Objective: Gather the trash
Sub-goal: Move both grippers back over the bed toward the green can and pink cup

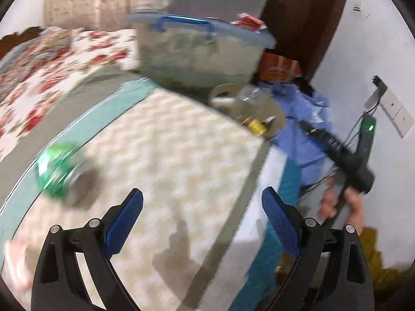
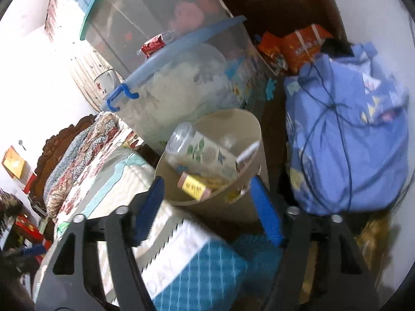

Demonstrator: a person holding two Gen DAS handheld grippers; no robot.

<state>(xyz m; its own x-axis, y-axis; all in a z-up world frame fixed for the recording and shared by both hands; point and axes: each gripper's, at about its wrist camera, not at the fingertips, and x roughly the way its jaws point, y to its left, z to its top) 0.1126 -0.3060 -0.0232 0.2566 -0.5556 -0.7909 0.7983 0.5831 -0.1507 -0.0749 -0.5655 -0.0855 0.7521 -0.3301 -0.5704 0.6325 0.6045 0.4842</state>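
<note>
Both grippers are being held wide apart with nothing between their blue pads. From the left wrist view, the left gripper (image 1: 202, 204) is being held over a pale quilted mattress (image 1: 181, 142), and a green can (image 1: 61, 169) is lying on its side near the mattress's left edge, blurred, ahead and to the left of the left fingertip. The can is not being touched. At the mattress's far right corner a beige bin (image 1: 249, 103) is being seen, with a clear bottle and a yellow-labelled item inside it. Behind it, a clear storage box (image 1: 202, 57) with a blue lid is standing, and a blue bag (image 1: 306, 119) is lying to the bin's right. The right gripper is being seen from behind at the right edge of this view, gripped by a hand (image 1: 342, 204).

From the right wrist view, the right gripper (image 2: 207, 207) is being pointed at the bin (image 2: 249, 202), just before its near rim. A clear bottle (image 2: 205, 153) with a leaf-printed label is resting tilted inside, above a yellow-labelled tube (image 2: 193, 186). The storage box (image 2: 186, 83) is standing just behind the bin, and the bag (image 2: 347, 140) is sitting just beside it on the right.
</note>
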